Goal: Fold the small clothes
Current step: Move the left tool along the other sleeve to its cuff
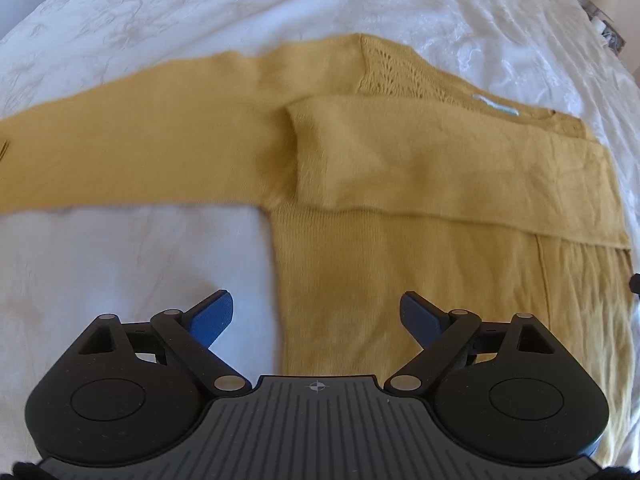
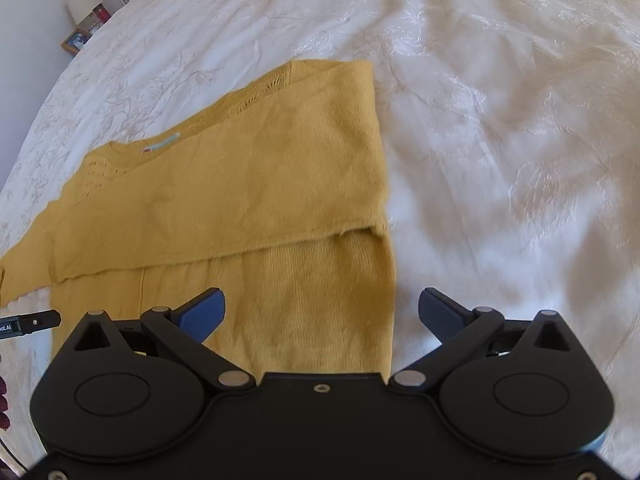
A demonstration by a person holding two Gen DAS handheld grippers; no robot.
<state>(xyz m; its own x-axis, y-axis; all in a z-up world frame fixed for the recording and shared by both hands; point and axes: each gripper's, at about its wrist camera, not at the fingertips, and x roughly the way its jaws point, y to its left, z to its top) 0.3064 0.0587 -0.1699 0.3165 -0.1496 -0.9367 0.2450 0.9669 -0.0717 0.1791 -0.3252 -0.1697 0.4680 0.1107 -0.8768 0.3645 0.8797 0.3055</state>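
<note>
A mustard yellow knit sweater (image 1: 400, 248) lies flat on a white bedspread (image 1: 132, 264). One sleeve (image 1: 460, 168) is folded across its chest; the other sleeve (image 1: 132, 148) stretches out to the left. My left gripper (image 1: 317, 312) hovers open over the sweater's left side edge, nothing between its blue pads. In the right wrist view the same sweater (image 2: 248, 200) shows its folded right edge, and my right gripper (image 2: 322, 312) hangs open above that edge, holding nothing. A pale neck label (image 2: 162, 143) shows at the collar.
The embroidered white bedspread (image 2: 500, 140) spreads wide to the right of the sweater. A bedside lamp (image 2: 82, 2) and small items stand beyond the bed's far left corner. The tip of the left gripper (image 2: 30, 324) shows at the right wrist view's left edge.
</note>
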